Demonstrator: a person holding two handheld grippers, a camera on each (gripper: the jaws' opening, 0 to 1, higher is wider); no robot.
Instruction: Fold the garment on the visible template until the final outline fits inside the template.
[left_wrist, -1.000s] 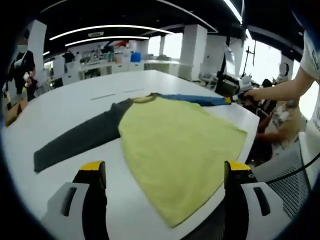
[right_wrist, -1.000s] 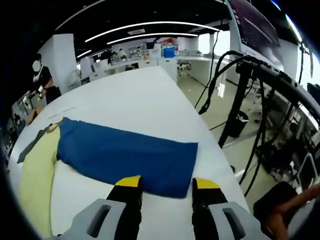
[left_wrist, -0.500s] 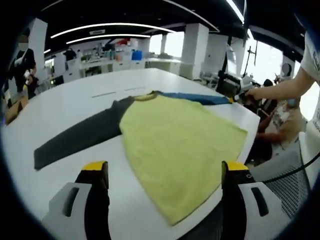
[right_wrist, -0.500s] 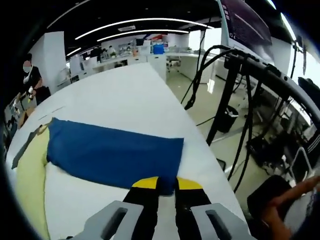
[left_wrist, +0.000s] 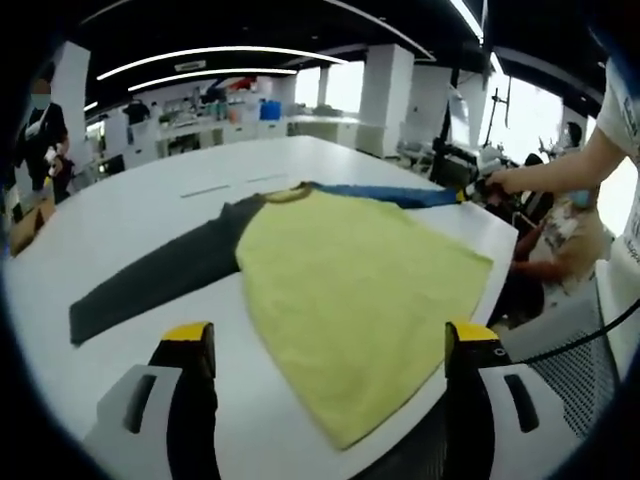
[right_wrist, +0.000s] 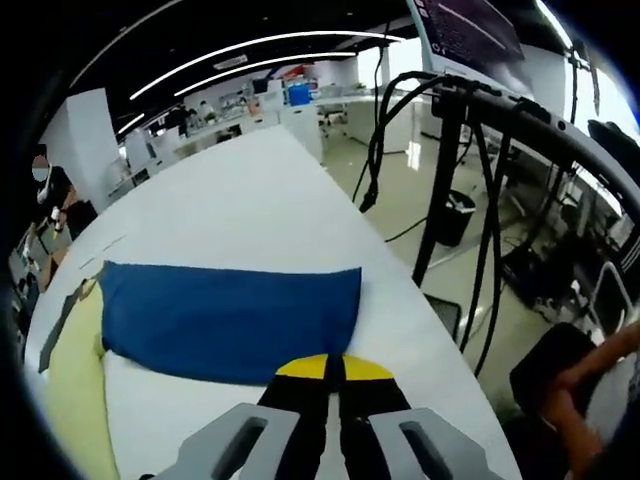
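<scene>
While the shirt (left_wrist: 350, 290) lies flat on the white counter (left_wrist: 140, 215), its grey sleeve (left_wrist: 160, 275) reaches left and its blue sleeve (right_wrist: 225, 320) right. The left hand-held gripper (left_wrist: 325, 345) hovers near the yellow hem, jaws wide apart. The right hand-held gripper (right_wrist: 333, 366) pinches the blue sleeve's near edge (jaws together).

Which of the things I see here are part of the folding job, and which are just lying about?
Job: garment with blue sleeve; right gripper, shut on the sleeve; left gripper, open; white table.

Lying about: cables; bin; far benches.
</scene>
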